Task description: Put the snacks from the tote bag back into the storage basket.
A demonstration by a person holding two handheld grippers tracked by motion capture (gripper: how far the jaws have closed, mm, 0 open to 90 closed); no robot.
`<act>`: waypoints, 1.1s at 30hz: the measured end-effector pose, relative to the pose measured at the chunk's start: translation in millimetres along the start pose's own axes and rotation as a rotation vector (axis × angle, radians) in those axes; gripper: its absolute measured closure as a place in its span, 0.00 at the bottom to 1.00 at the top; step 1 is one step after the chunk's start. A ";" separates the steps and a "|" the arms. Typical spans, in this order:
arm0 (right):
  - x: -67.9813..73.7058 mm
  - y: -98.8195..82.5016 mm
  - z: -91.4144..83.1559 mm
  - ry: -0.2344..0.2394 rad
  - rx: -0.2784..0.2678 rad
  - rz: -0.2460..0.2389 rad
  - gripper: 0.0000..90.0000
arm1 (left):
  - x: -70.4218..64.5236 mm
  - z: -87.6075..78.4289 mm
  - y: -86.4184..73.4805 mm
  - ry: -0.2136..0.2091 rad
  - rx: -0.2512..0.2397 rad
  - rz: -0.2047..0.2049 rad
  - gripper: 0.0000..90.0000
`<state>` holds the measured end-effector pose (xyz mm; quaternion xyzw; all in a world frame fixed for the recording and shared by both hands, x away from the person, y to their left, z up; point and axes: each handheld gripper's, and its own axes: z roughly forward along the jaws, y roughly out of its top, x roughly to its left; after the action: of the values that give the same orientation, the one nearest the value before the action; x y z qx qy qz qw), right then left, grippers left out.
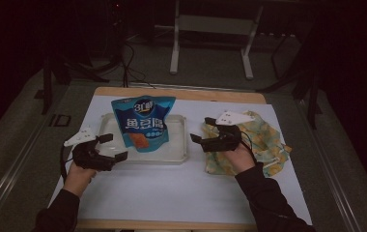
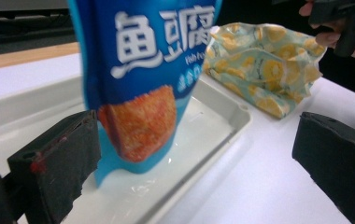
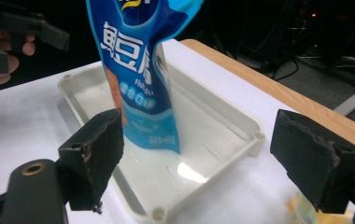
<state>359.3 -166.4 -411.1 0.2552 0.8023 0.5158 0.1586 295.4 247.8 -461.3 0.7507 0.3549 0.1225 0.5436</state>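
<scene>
We have the blue snack pouch point(image 1: 143, 122) standing upright in the white tray point(image 1: 181, 153) at the middle of the table point(image 1: 172, 198); its base rests on the tray floor and its top leans slightly back. Our left gripper point(image 1: 110, 147) hovers just beside the tray's near-left corner, jaws spread wide, holding nothing; our right gripper point(image 1: 202, 129) hangs between the tray and the yellow patterned cloth point(image 1: 268, 145), equally wide open and empty.

We judge the pouch light and soft; a puffed film bag that will crumple or buckle under a hard squeeze, and glossy enough to slip between the pads. In the left gripper view the pouch point(image 2: 138, 84) bulges at its lower half, so the contents likely sit there; a pinch at the flat sealed top edge or a side seam looks safest to us; a grip across the belly risks crushing what is inside; nudged low, it would probably topple.
</scene>
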 end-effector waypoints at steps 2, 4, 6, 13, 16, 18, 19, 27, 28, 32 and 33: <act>-0.9 -3.9 -7.3 -0.007 -0.002 0.003 0.19 | -4.6 1.2 -3.9 0.000 0.000 -0.007 0.02; -1.3 -8.3 -15.1 -0.014 -0.001 0.003 0.19 | -9.0 2.8 -7.5 -0.007 -0.006 -0.015 0.02; -1.8 -13.2 -23.3 -0.020 -0.001 0.002 0.19 | -14.2 4.2 -10.1 -0.003 -0.003 -0.007 0.02; -4.3 -33.1 -51.3 -0.044 -0.010 0.025 0.19 | -23.1 4.8 -21.4 0.012 -0.038 -0.016 0.02; -6.0 -42.6 -62.0 -0.061 -0.013 0.039 0.19 | -29.0 8.5 -23.2 0.019 -0.016 0.003 0.02; -8.7 -53.3 -72.1 -0.079 -0.021 0.064 0.19 | -33.2 10.3 -23.8 0.011 -0.022 0.001 0.02; -8.7 -53.3 -72.1 -0.079 -0.021 0.064 0.19 | -35.4 11.3 -24.0 0.005 -0.024 0.003 0.02; -11.5 -81.4 -94.1 -0.124 -0.007 0.096 0.20 | -52.1 18.1 -26.0 -0.019 -0.011 0.019 0.02; -11.8 -84.2 -96.5 -0.128 -0.007 0.100 0.20 | -53.5 19.0 -26.1 -0.024 -0.011 0.015 0.02; -12.4 -93.8 -106.7 -0.142 -0.009 0.114 0.20 | -61.5 24.9 -25.9 -0.033 -0.007 0.023 0.02; -11.8 -96.2 -108.7 -0.150 -0.006 0.114 0.20 | -63.4 26.5 -25.9 -0.031 -0.006 0.026 0.02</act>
<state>289.0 -286.8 -453.2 0.3378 0.7710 0.5057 0.1893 254.7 190.3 -481.9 0.7554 0.3361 0.1190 0.5498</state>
